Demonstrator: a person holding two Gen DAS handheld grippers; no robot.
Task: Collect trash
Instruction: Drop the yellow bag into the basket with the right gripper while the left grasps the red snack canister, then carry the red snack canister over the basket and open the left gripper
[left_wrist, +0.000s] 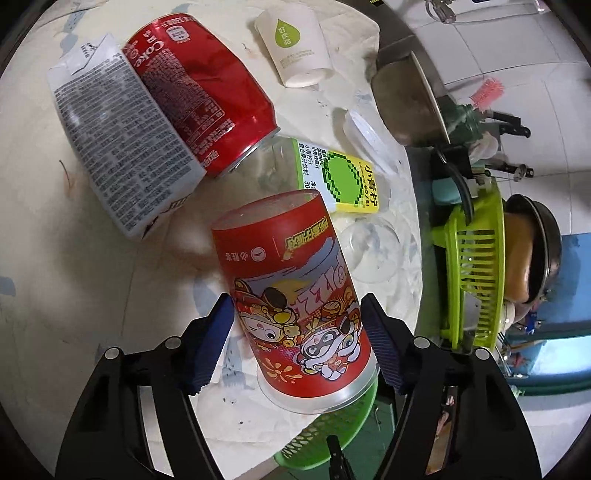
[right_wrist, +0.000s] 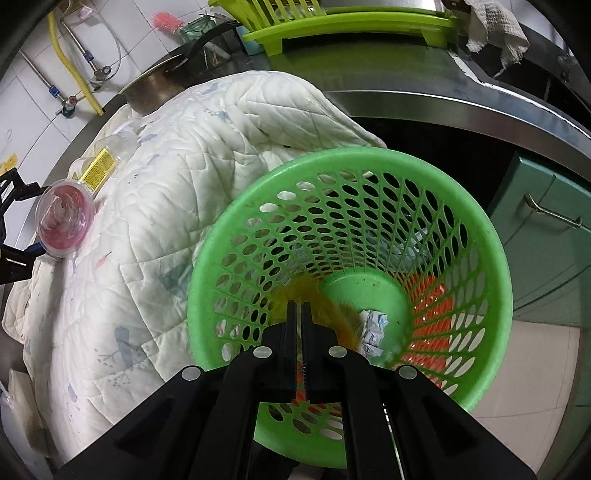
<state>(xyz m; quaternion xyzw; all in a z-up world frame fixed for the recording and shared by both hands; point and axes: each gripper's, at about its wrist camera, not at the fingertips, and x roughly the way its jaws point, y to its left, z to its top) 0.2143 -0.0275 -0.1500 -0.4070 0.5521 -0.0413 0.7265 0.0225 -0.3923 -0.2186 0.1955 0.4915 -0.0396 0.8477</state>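
Six trash items ahead of left gripper (left_wrist: 299, 339), left to right: carton (left_wrist: 122, 147), Coke can (left_wrist: 195, 92), red cup (left_wrist: 295, 291) between jaws, paper cup (left_wrist: 295, 44), green-labelled bottle (left_wrist: 332, 181), clear lid (left_wrist: 369, 136). Risk: smooth tilted cup slipping or crushing under squeeze. Jaws wide, blue pads flanking cup, contact uncertain. Right gripper (right_wrist: 300, 325) jaws nearly closed, clenched on green basket (right_wrist: 491, 295) rim; wrappers inside
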